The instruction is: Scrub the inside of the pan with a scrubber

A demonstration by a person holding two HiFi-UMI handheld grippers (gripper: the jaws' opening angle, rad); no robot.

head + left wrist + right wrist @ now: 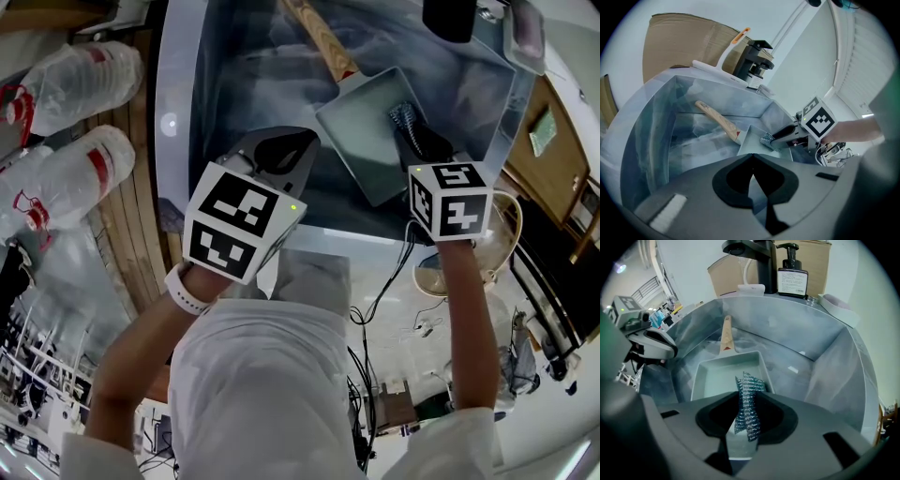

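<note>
Field notes, left to right.

Off the left gripper's (753, 155) left side we note two clear plastic bottles (80, 80) lying on wooden slats (150, 234).

Left gripper: jaws pressed together at the tips, with nothing between them. We see it held over the near left part of the sink (173, 122). Far ahead of it, past the sink's back rim, stands a black tap (754, 56), with brown cardboard (675, 42) to the tap's left.

Ahead of the left gripper and a little to its right lies the pan (751, 141), grey and rectangular, on the sink floor. Its wooden handle (717, 119) points away toward the far wall. The left gripper's tips are near the pan's near left corner; we cannot tell whether they touch it.

Right gripper (746, 399): clenched on the scrubber (750, 383), a wad of metal mesh standing on edge between the jaws and poking out past the tips. The scrubber is inside the pan's outline, at the near right corner, close to the right wall. We cannot tell whether it touches the bottom.

Far ahead of the right gripper a soap pump bottle (792, 277) stands just beside the tap. Further right, a pale dish (836, 305) sits on the sink's rim.
</note>
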